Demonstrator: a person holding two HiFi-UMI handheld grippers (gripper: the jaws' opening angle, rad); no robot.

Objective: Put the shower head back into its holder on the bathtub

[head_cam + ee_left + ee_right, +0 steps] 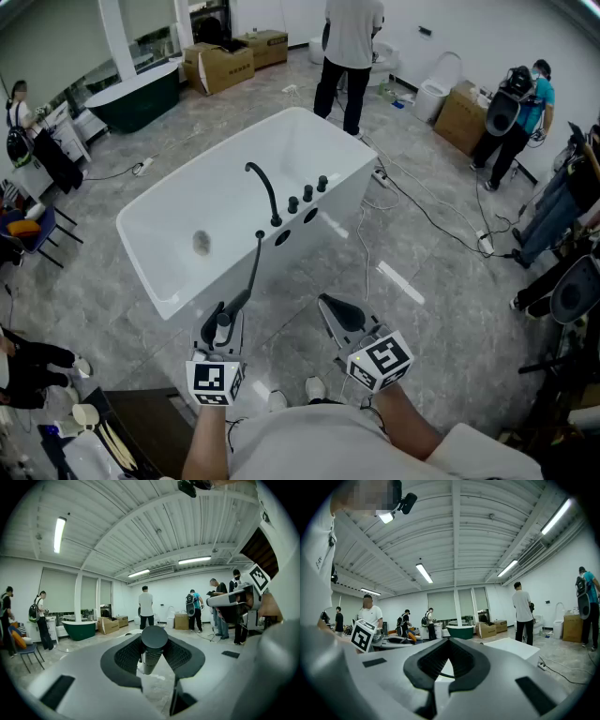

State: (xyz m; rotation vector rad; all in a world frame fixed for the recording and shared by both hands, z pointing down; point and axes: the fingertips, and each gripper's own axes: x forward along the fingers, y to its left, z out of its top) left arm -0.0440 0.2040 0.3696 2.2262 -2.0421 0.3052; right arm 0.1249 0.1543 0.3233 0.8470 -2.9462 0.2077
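Black and round is the handle of the shower head [153, 644], Ben. Do you trust this grip?

Ben: Only half. The left claw [221, 324] is closed on the handle, in front of the near wall of the bathtub [328, 217]. I think a round handle can turn or slide between the pads when it is lifted.

Ana: And the hose [256, 267]?

Ben: It goes up from the head to a small black fitting [261, 233] on the near rim of the bathtub (I take this for the holder, but it is too small to be sure). If the head is pushed up fast, the slack hose may fold. It may also swing against the spout [265, 190] and the knobs [307, 194], just beside that fitting on the same rim.

Ana: What about the right claw [328, 306]?

Ben: Its tips are together, with nothing between them. It is also before the near wall of the bathtub. It cannot guide the hose until it opens.

Ana: Worst case?

Ben: The head misses the fitting and slips out. Then it knocks on the white rim, or it falls on the floor [450, 309] beside the bathtub. A slow, straight approach seems safer to me.
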